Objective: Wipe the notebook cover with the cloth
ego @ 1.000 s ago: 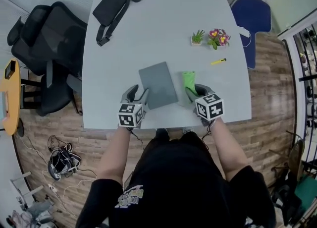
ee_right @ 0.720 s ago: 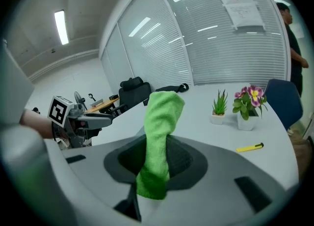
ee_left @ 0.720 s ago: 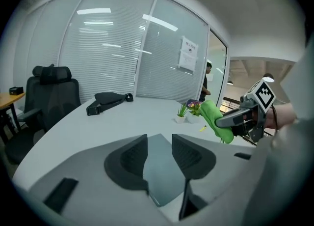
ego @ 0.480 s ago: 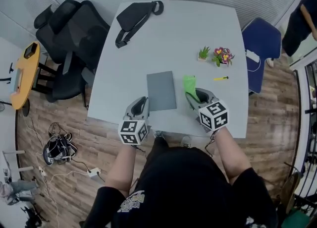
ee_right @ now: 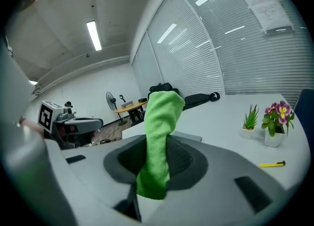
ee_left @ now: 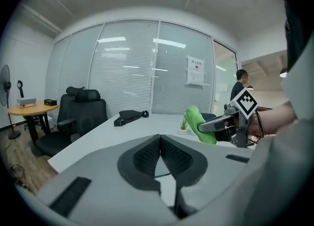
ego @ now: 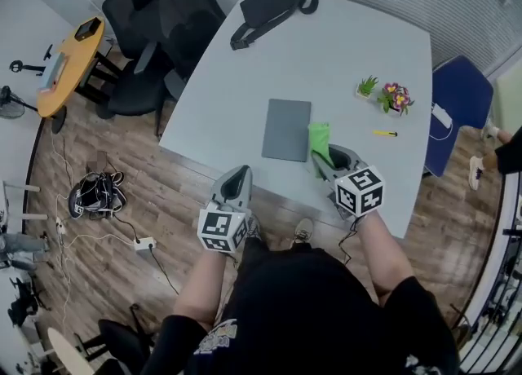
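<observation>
notebook [ego: 287, 130]: gray and flat. it lies shut on the white table [ego: 342, 55], near the edge by the person.
cloth [ego: 319, 138]: bright green and soft. it is just to the right of the notebook. i cannot tell if it touches the cover.
right gripper [ego: 324, 158]: its two jaws pinch the cloth. in the right gripper view the cloth [ee_right: 159, 141] sticks up out of the jaws, and a short end hangs below them.
left gripper [ego: 243, 173]: its jaws are pressed together, pad on pad, with nothing between them. in the left gripper view the left gripper [ee_left: 160, 147] points across the table.
where the left gripper is: at the near edge of the table, left of the notebook and not touching it. most of it is over the wood floor [ego: 122, 178].
black bag [ego: 269, 11]: lies at the far end of the table with its strap out.
small green plant [ego: 367, 86]: at the right side of the table.
flower pot [ego: 395, 98]: right beside the green plant, with pink and yellow flowers.
yellow pen [ego: 385, 133]: lies near the flowers, closer to the person.
black chair [ego: 159, 15]: by the left side of the table.
blue chair [ego: 458, 108]: by the right side of the table.
round yellow table [ego: 69, 59]: stands well off to the left.
</observation>
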`<action>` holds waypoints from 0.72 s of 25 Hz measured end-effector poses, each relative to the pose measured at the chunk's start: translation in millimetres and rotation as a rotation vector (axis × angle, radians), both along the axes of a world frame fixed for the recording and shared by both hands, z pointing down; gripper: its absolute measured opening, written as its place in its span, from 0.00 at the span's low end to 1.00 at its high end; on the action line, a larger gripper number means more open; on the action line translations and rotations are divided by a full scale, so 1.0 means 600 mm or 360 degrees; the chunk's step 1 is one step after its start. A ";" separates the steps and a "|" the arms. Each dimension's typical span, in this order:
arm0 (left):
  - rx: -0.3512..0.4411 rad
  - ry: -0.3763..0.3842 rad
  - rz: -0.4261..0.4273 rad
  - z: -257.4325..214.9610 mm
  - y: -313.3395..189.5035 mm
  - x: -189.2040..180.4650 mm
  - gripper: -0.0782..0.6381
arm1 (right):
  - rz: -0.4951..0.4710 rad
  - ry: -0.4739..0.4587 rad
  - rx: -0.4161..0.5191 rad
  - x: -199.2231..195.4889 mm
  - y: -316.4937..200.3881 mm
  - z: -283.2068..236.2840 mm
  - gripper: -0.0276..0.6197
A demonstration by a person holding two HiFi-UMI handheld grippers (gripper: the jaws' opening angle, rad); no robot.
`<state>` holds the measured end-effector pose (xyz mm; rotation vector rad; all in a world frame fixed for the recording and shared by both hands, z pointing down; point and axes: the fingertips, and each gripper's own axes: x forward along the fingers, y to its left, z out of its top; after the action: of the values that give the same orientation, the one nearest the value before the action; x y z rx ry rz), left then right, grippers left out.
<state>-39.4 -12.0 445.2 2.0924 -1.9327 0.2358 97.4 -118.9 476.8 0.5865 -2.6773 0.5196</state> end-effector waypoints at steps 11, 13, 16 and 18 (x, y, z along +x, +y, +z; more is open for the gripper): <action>0.0013 0.0017 0.0053 -0.022 0.112 -0.062 0.12 | 0.0023 -0.0057 -0.0077 -0.083 0.111 0.001 0.21; 0.0029 0.0043 0.0086 -0.027 0.132 -0.076 0.12 | 0.0057 -0.0058 -0.0071 -0.097 0.139 -0.003 0.21; 0.0059 0.0065 0.0153 -0.032 0.157 -0.091 0.12 | 0.0129 -0.0058 -0.0059 -0.108 0.179 -0.010 0.21; 0.0076 0.0076 0.0205 -0.035 0.169 -0.097 0.12 | 0.0191 -0.0059 -0.0049 -0.108 0.203 -0.016 0.21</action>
<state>-97.3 89.6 424.4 2.2350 -1.7955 0.1660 32.5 2.7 467.5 0.7393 -2.6753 0.6084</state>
